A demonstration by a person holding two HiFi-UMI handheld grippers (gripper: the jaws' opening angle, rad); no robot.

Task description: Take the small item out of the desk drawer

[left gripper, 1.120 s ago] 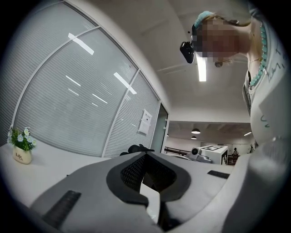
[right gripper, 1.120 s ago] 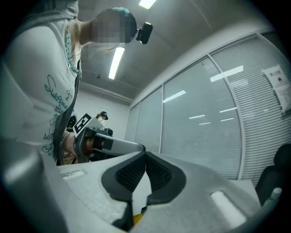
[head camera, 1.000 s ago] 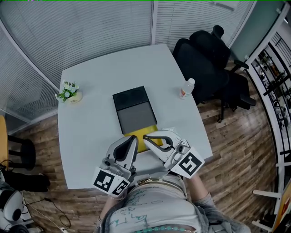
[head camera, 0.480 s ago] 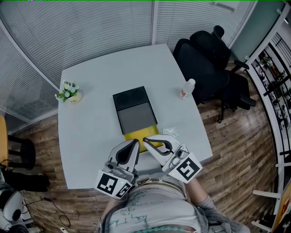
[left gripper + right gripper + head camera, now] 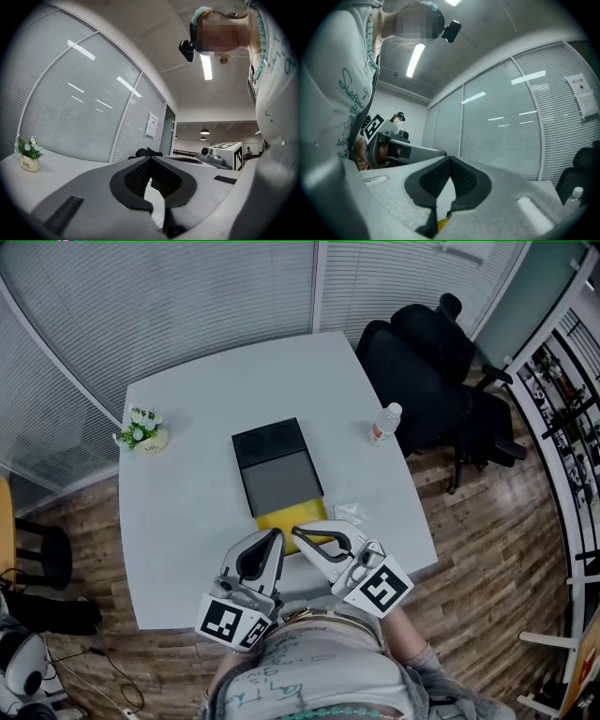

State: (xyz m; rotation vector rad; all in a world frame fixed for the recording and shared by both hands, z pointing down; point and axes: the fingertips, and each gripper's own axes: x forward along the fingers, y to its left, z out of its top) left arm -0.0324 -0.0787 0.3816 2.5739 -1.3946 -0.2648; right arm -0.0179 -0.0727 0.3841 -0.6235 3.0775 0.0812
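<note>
Floor [image 5: 487, 549]: brown wood planks, cut off by the picture edges on every side.
Counter [image 5: 187, 502]: a white, smooth, matte top with rounded corners. Its near edge was hidden under the person's body and both tools.
Office chair [image 5: 422, 362]: black and padded, standing at the far right corner of the counter. Its base was hard to see against the dark floor.
Drawer box [image 5: 275, 465]: a flat rectangular case in the middle of the counter, glossy black at the far part and dull grey at the near part.
Left gripper [image 5: 277, 534]: a grey plastic shell with black ribbed pads. The pad tips were pressed together with nothing between them, and they pointed at the near left corner of the drawer.
Right gripper [image 5: 298, 528]: the same shape, with its jaws fully together. The tips were over the near edge of the drawer, and I could not tell if they touched it. Only a yellow sliver showed below the pads in the right gripper view.
Yellow drawer [image 5: 292, 514]: it stood out of the box toward the person. Its inside was mostly covered by the two tools.
Potted plant [image 5: 141, 430]: white flowers and green leaves in a pale pot, at the far left edge.
Bottle [image 5: 383, 422]: clear plastic with a white cap, upright near the chair.
Small pale thing [image 5: 349, 513]: it looked crumpled and lay on the counter just right of the drawer. It was too small to identify, so I could not say if it was the item of the task.
</note>
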